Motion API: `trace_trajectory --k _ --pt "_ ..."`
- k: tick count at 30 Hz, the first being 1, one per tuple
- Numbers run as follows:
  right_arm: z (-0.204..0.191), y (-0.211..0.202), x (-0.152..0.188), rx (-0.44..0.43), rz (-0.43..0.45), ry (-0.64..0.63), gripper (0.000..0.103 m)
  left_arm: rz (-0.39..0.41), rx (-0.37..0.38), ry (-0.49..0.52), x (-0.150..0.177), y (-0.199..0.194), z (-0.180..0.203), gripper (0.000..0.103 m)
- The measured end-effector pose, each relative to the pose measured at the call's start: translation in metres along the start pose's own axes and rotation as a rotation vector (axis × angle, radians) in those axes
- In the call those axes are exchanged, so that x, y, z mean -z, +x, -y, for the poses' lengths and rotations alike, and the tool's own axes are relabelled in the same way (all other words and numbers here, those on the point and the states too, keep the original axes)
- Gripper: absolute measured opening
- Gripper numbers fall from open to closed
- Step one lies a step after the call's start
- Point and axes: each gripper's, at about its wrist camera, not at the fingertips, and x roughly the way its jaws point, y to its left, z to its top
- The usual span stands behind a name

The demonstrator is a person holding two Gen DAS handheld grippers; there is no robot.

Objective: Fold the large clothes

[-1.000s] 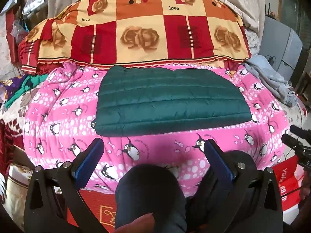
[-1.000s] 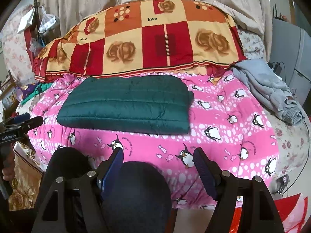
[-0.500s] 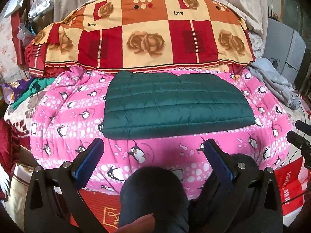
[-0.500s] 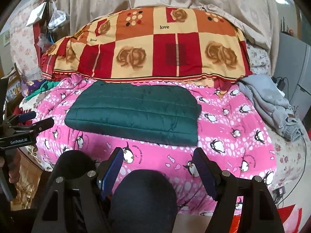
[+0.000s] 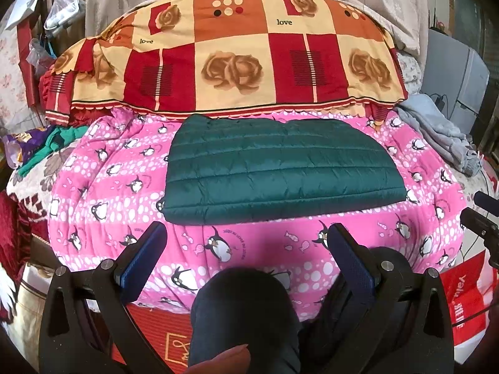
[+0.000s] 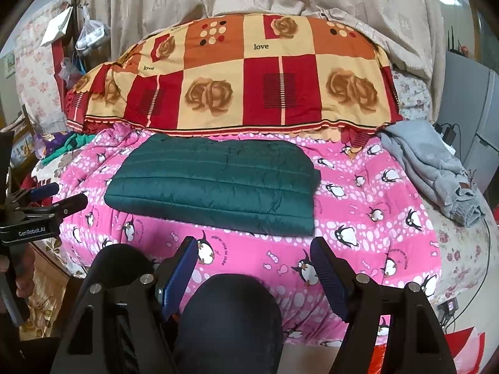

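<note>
Pink penguin blanket point(image 5: 103, 193) covers the bed, and everything else sits relative to it: the green quilted jacket point(image 5: 280, 171) lies flat in the middle of it, folded into a neat rectangle, with the red-and-orange rose quilt point(image 5: 230, 59) piled along its far edge and a grey sweatshirt point(image 6: 430, 168) crumpled off its right side. Some green fabric point(image 5: 53, 146) is bunched off the left side, plus bags hanging by the curtain.

Compared to a second ago, both cameras have drifted up and back a bit, so the jacket looks smaller and sits higher in view. Jacket itself hasn't budged. To me that reads as the fold being basically finished and the hands backing off.

Left gripper point(image 5: 246, 243) and right gripper point(image 6: 254, 255) both have their fingers spread wide with nothing in them, hanging over the near edge of the blanket, well short of the jacket. The person's dark-trousered knees point(image 5: 243, 305) sit below them.
</note>
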Motion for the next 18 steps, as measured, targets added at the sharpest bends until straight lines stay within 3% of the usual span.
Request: trace_trajectory --k 18 --pt "0.0001 -0.0005 -0.0015 -0.007 0.002 0.001 0.072 0.0 0.005 0.003 0.0007 0.001 -0.0017 0.103"
